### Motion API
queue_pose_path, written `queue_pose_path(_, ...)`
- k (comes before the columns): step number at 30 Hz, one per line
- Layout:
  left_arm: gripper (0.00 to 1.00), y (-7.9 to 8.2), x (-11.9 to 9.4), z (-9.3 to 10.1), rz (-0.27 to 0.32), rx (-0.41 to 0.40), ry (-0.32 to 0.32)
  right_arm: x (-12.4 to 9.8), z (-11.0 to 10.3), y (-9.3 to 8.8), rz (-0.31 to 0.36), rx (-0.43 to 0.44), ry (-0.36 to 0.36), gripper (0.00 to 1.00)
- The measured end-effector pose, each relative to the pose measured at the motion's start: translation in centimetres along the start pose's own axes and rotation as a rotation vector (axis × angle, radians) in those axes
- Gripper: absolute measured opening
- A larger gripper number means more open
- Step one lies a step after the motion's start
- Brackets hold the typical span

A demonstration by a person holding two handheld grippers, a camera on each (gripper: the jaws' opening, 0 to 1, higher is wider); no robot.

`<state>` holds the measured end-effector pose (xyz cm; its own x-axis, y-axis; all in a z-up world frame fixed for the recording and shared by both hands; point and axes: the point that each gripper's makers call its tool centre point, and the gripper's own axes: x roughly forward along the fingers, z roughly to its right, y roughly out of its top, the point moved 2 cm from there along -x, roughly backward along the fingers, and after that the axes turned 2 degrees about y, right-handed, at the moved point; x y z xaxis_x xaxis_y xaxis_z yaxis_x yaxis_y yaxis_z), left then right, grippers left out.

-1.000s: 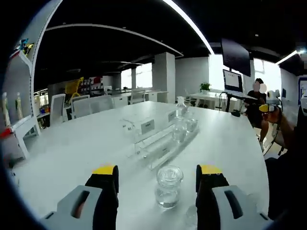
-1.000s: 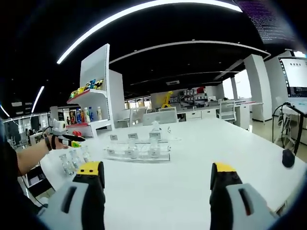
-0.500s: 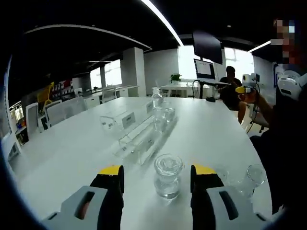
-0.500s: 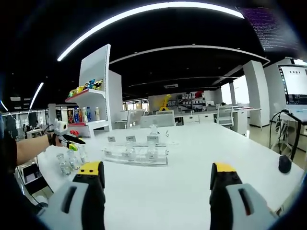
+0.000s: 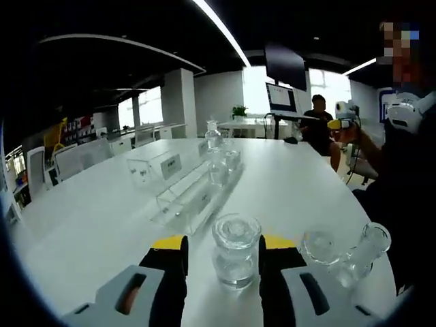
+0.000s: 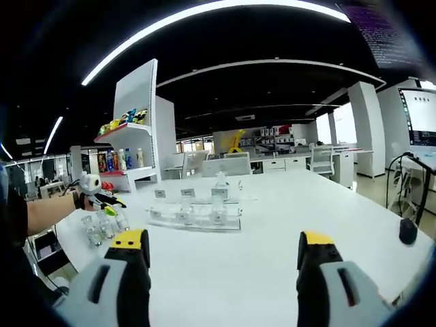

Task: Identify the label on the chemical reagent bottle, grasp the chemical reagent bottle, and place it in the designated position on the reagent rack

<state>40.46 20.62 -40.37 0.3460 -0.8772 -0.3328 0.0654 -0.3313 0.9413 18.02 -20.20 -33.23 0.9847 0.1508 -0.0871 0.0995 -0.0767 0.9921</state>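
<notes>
Stage: grasp pending, placement outstanding. Clear glass reagent bottle [image 5: 236,249], stoppered, is stood on the white table [image 5: 306,184] near its edge, flanked by the left claw [image 5: 222,247], whose jaws are closely spaced; contact cannot be told. Acrylic reagent rack [image 5: 194,194] mid-table, partly stocked. Right claw [image 6: 223,246] released, nothing gripped.

On the table [image 5: 82,225], your left claw [image 5: 221,248] brackets the near bottle [image 5: 236,251]; two more bottles [image 5: 344,252] lie to its right, and the rack [image 5: 194,194] stands farther off.
</notes>
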Motion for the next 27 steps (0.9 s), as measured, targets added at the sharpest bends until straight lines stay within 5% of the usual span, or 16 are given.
queue_pose_path(6, 0.24, 0.0, 0.4, 0.7, 0.039, 0.022, -0.002, 0.2, 0.7, -0.5, -0.030, 0.008, 0.004, 0.83)
queue_pose_path(13, 0.24, -0.1, 0.1, 0.3, 0.067, 0.024, 0.028, -0.3, 1.5, -0.5, -0.027, 0.084, 0.014, 0.80)
queue_pose_path(27, 0.23, -0.2, 0.1, -0.3, 0.185, -0.054, 0.127, -0.9, 1.3, -0.3, -0.054, -0.003, -0.005, 0.79)
